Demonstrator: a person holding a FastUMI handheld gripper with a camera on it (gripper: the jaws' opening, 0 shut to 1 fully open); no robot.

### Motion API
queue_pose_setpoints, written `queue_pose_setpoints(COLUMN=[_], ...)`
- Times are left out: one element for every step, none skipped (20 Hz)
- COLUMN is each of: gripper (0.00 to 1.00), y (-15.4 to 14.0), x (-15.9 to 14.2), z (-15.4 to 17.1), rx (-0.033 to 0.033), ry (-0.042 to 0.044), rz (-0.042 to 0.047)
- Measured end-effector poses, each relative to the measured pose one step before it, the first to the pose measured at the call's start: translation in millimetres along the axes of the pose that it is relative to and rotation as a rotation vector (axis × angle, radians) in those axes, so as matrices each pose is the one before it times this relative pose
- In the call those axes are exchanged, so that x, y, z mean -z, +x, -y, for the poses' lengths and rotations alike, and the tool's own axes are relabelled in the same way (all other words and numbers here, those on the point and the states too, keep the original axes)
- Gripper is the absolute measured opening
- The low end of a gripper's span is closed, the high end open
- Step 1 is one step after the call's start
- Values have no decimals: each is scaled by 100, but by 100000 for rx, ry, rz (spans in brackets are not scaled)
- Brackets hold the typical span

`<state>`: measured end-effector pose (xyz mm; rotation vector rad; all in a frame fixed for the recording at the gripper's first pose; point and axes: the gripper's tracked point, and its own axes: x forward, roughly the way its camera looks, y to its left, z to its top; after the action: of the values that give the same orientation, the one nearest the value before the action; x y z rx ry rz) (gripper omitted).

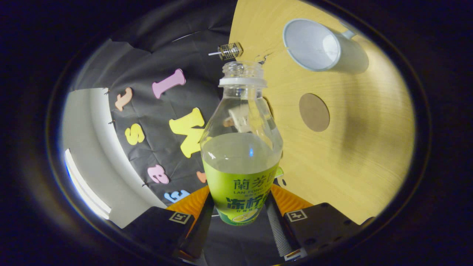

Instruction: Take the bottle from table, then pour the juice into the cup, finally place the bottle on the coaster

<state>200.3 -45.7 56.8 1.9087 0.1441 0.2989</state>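
Counter: the largest item we log, pale wood grain, seen rolled hard to one side, so we judge the tongs and their load to be tipped well over. Bottle: clear plastic with a green label, uncapped, clamped low on the label between both fingers of the tongs, which press it from either side; its open neck points ahead of them, and pale juice fills it to just above the label. Cup: white, with a handle, standing on the counter well beyond and off to one side of the bottle's mouth, its inside blank from here; we cannot tell if any juice is in it. Coaster: 1 brown round disc, flat on the counter, bare, nearer to the fingers than the cup and apart from it. Small metal fitting: sits at the counter's edge just past the bottle's mouth; its purpose we cannot tell. Risks we note: the mouth is not over the cup, so further tilt would likely spill juice onto the counter or coaster; the grip sits low on smooth label, so the bottle might pivot or slip as its liquid shifts; a swing toward the cup could knock it or the fitting.
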Motion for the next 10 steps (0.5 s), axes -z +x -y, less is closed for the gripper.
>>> queue_pose_setpoints(gripper=[78, 78, 78, 78, 78, 78, 78, 78, 78, 78], y=[-93, -193, 8, -20, -6, 71, 258, 63, -61, 10], x=[147, 12, -78, -57, -42, -93, -148, -44, -89, -52], z=[-269, -66, -149, -93, -239, -41, -27, -48, -160, -49], rx=[-667, -194, 35, -108, -339, -86, -94, -257, -378, -222], ry=[733, 45, -160, 187, 375, 581, 567, 668, 776, 764], rz=[59, -172, -119, -117, -44, 181, 161, 142, 269, -33])
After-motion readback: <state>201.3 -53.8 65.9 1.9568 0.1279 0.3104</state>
